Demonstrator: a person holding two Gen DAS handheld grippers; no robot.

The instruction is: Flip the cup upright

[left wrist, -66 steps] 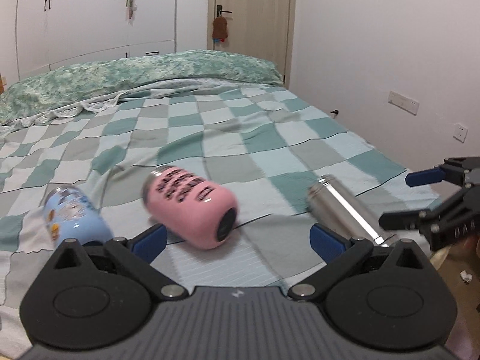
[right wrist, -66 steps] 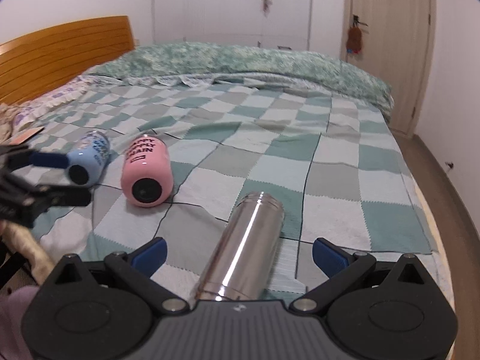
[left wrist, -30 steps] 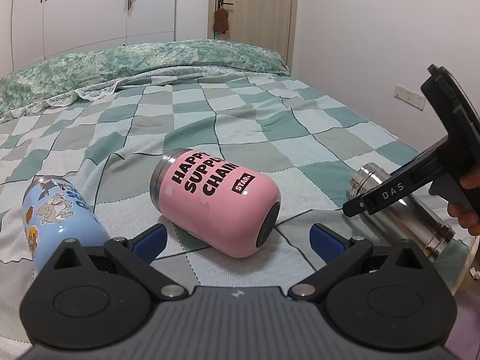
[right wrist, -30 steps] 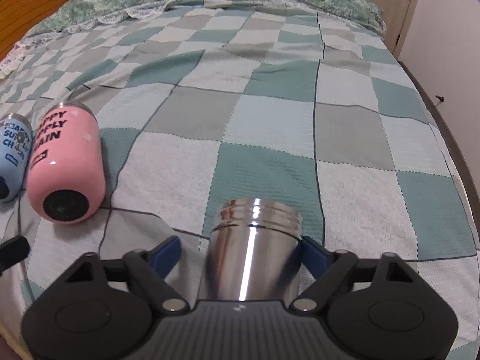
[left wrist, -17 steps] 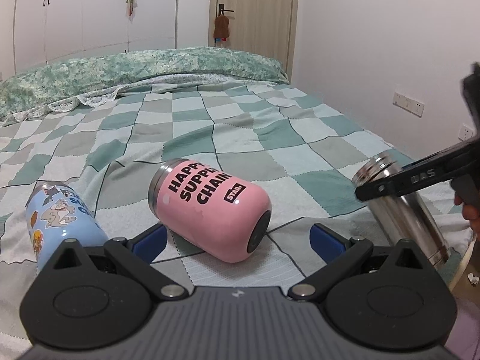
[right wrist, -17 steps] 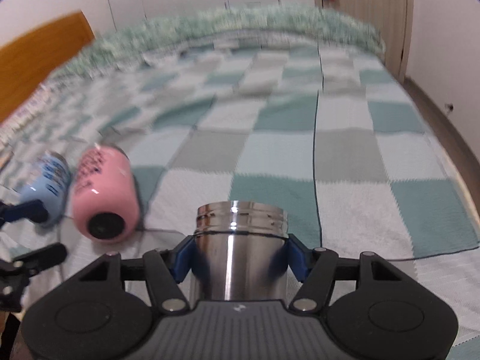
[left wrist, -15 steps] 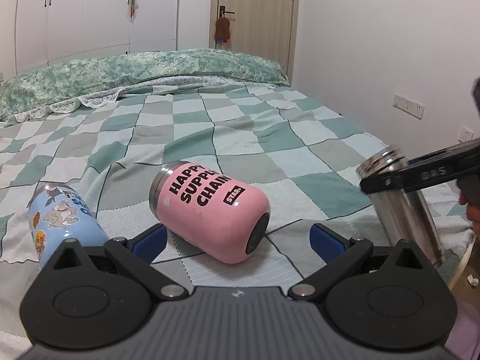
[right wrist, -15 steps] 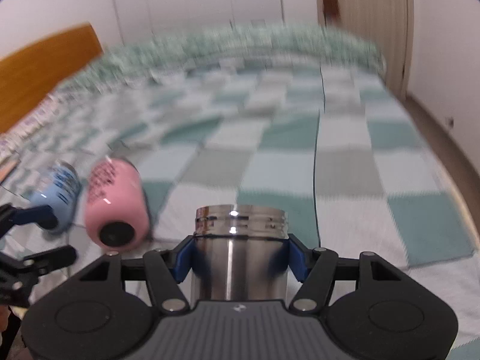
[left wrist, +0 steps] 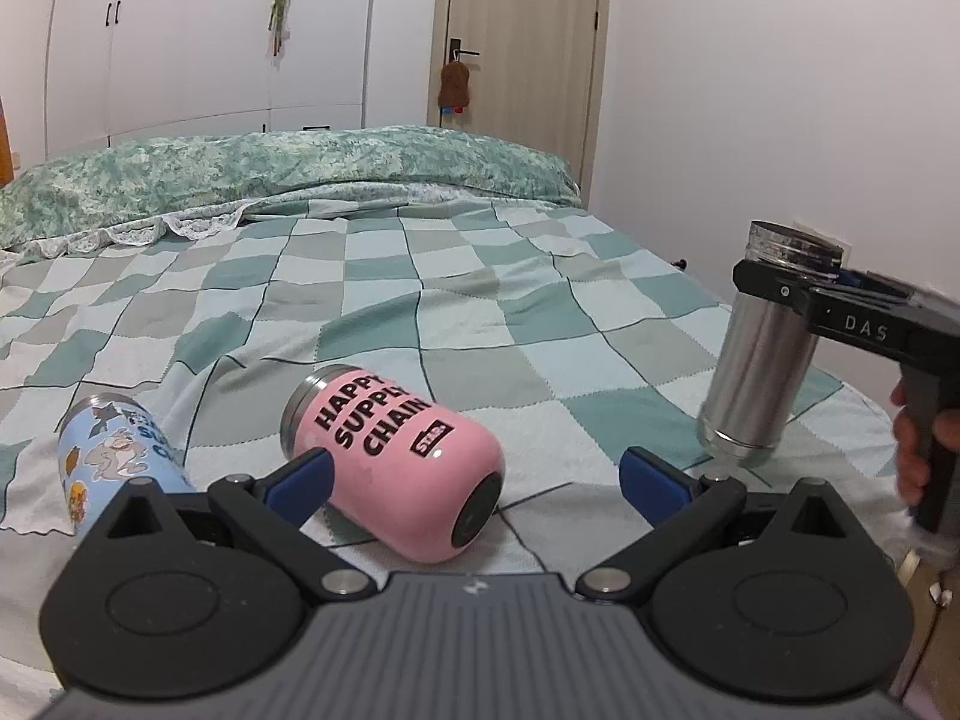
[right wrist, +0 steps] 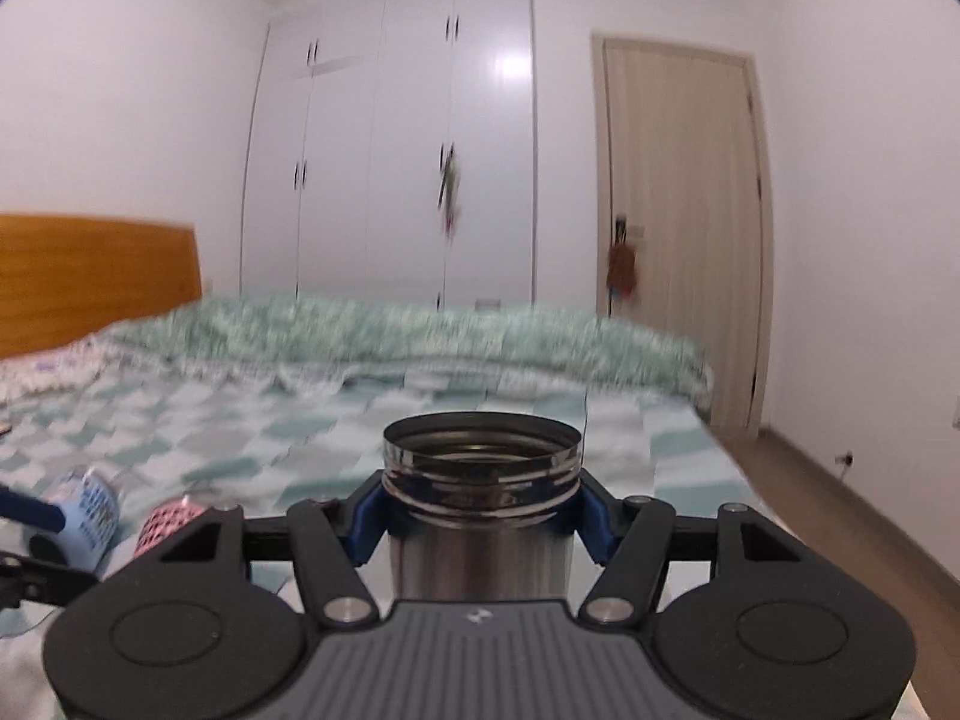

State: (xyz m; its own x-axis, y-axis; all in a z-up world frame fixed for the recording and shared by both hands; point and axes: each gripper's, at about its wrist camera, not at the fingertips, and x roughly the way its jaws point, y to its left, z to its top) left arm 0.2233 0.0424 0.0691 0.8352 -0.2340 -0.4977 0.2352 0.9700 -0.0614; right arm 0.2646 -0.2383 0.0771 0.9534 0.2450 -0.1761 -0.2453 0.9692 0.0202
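Observation:
A steel cup [left wrist: 757, 354] stands nearly upright, mouth up, its base at the bed's right front corner. My right gripper [right wrist: 482, 525] is shut on its neck just under the threaded rim [right wrist: 482, 456]; it also shows in the left wrist view [left wrist: 792, 285]. A pink cup [left wrist: 399, 462] printed "HAPPY SUPPLY CHAIN" lies on its side in front of my left gripper [left wrist: 477, 480], which is open and empty. A light blue cartoon cup [left wrist: 114, 459] lies on its side at the left.
The cups lie on a green and grey checked bedspread [left wrist: 456, 300]. A rolled green quilt [left wrist: 288, 174] lies along the far side. A wooden headboard [right wrist: 96, 276], white wardrobes [right wrist: 396, 150] and a door [right wrist: 678, 222] stand beyond. The bed's edge is at the right.
My right gripper closed on the lying steel cup, lifted its mouth end and swung it to nearly upright. The left gripper stayed open near the pink cup.

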